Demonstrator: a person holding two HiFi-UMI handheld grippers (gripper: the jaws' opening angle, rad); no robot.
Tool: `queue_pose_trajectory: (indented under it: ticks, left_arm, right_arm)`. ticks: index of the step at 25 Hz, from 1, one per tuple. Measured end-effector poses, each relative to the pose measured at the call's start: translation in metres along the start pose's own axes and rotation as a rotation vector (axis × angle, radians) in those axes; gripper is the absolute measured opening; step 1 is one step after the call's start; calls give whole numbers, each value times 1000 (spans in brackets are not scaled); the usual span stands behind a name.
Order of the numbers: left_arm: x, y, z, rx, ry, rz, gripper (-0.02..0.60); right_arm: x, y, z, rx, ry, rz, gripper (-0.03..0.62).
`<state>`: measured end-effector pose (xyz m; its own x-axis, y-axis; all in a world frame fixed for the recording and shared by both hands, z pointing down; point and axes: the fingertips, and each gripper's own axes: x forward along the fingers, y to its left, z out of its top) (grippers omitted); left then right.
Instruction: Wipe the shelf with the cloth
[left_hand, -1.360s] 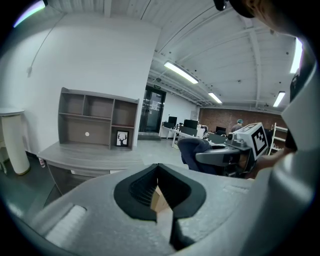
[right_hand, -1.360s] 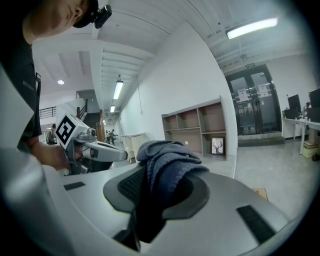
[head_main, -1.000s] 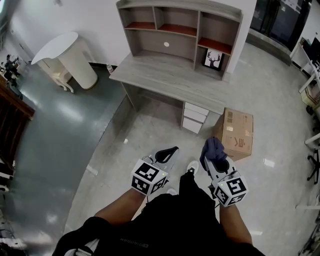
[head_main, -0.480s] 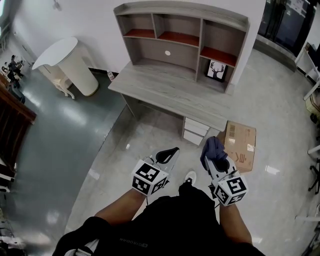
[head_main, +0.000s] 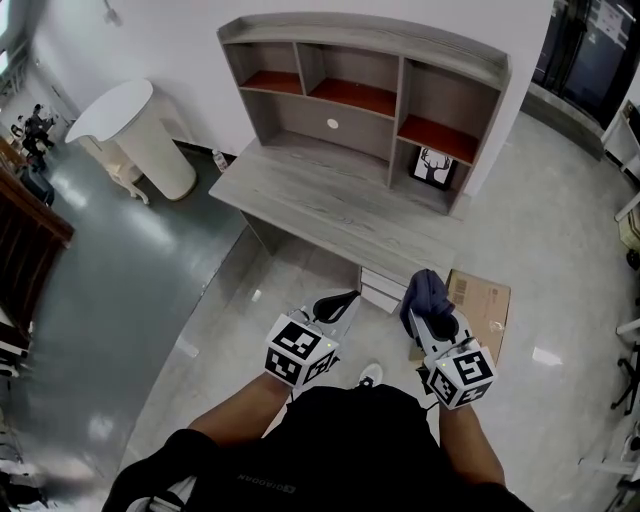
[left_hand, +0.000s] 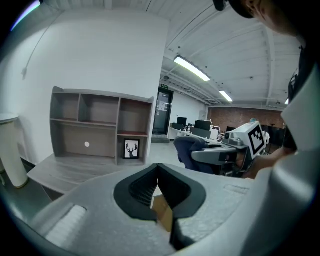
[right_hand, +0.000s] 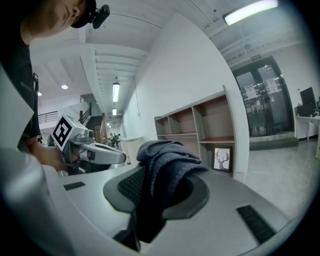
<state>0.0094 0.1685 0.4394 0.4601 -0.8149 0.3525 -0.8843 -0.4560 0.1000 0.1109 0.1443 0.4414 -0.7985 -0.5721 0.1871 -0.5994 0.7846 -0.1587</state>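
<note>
A grey desk (head_main: 330, 195) with a shelf hutch (head_main: 365, 85) stands against the white wall ahead; the shelf boards are reddish. A framed deer picture (head_main: 434, 165) sits in the lower right cubby. My right gripper (head_main: 428, 300) is shut on a dark blue cloth (head_main: 424, 291), which bunches up over its jaws (right_hand: 165, 165). My left gripper (head_main: 335, 302) is shut with nothing in it, its jaws meeting (left_hand: 157, 187). Both grippers hang over the floor in front of the desk, well short of the shelf (left_hand: 100, 127).
A cardboard box (head_main: 480, 300) lies on the floor right of the desk, beside a small white drawer unit (head_main: 383, 286). A white round-topped stand (head_main: 140, 125) is at the left. Chairs and tables line the right edge.
The view has moved closer to the desk and shelf. Both grippers keep the same pose, the cloth still held in the right one.
</note>
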Motion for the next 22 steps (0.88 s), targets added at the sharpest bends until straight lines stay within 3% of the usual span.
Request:
queue_pose_trajectory:
  ticks: [6, 22]
  left_arm:
    - [34, 13, 14, -5, -7, 23, 8]
    - [89, 53, 17, -22, 20, -1, 8]
  right_arm:
    - [17, -35, 3, 0, 0, 19, 101]
    - [58, -81, 2, 22, 11, -10, 101]
